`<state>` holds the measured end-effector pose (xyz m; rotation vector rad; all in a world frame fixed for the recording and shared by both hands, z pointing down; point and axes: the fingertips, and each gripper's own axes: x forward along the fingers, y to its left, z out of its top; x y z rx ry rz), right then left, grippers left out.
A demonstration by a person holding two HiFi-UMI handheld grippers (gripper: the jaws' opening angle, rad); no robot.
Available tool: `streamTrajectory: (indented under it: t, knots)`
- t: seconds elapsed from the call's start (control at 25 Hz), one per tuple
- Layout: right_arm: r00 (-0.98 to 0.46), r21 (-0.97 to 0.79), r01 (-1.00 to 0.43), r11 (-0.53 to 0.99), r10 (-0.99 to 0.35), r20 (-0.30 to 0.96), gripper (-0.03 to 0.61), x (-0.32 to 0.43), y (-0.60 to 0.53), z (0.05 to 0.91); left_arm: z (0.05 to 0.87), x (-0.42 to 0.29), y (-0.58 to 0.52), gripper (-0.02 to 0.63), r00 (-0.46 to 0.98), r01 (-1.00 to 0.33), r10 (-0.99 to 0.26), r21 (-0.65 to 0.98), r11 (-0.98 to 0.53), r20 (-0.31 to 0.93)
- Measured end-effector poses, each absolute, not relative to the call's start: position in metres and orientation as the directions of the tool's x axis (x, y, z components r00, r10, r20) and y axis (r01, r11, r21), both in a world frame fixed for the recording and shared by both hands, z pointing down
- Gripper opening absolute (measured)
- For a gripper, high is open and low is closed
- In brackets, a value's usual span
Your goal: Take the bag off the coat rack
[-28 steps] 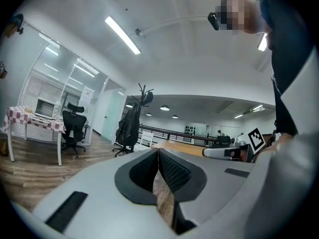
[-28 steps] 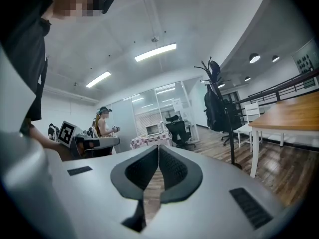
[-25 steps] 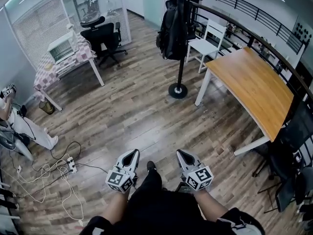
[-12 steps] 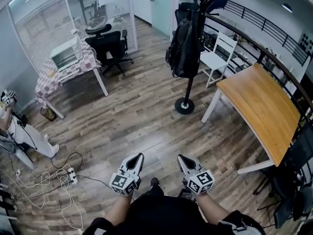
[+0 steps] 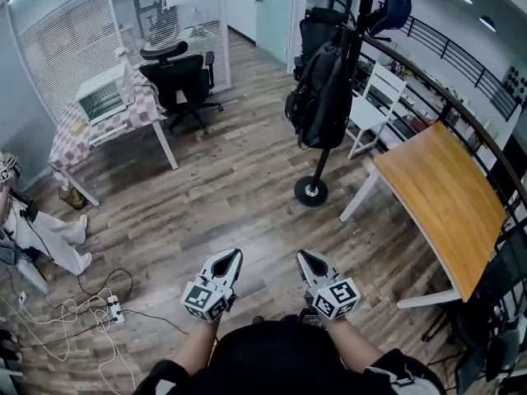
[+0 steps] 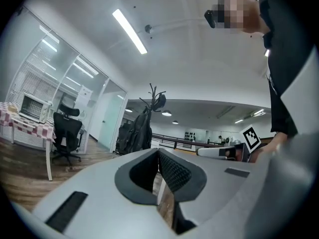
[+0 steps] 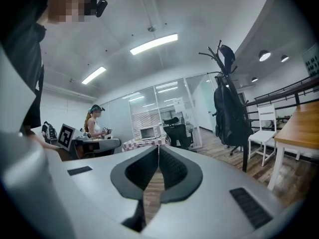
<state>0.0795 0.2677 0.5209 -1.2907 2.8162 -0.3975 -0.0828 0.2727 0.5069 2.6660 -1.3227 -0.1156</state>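
Bag on rack, left of table

The left gripper and right gripper are pale grey wedge-shaped shells that narrow to a point. Each is lined with black pads of fine ribbed texture and has dark rectangular slots sunk into the shell on either side. Behind each gripper sits a white cube printed with black square markers. Behind the cubes, bare forearms run back to short black sleeves that seem to carry a pale edge, though it is too small to be sure, and the top is plain black.
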Motion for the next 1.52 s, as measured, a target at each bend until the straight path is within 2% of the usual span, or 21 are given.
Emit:
streamTrajectory:
  t: [0.24, 0.48, 0.68, 1.16, 1.52]
  knots:
    - [-0.657, -0.246, -0.746, 0.619, -0.745, 0.120, 0.033, 0.074, 0.225, 0.528, 0.520, -0.101, 0.231, 0.017, 0.585, -0.785, -0.811, 0.264, -0.561, 0.017]
    - [-0.669, -0.265, -0.736, 0.623, -0.731, 0.137, 0.032, 0.054, 0.182, 0.547, 0.530, -0.124, 0.187, 0.017, 0.566, -0.802, -0.823, 0.259, -0.538, 0.043]
    - [-0.675, -0.271, -0.729, 0.629, -0.727, 0.129, 0.032, 0.054, 0.115, 0.548, 0.530, -0.127, 0.124, 0.017, 0.575, -0.761, -0.818, 0.383, -0.524, 0.023]
    - [-0.684, -0.247, -0.718, 0.651, -0.726, 0.073, 0.032, 0.048, -0.070, 0.515, 0.500, -0.124, -0.046, 0.017, 0.582, -0.780, -0.813, 0.299, -0.550, 0.024]
    - [-0.654, -0.254, -0.741, 0.622, -0.754, 0.063, 0.033, 0.075, -0.133, 0.517, 0.494, -0.094, -0.127, 0.017, 0.627, -0.744, -0.779, 0.301, -0.596, 0.007]
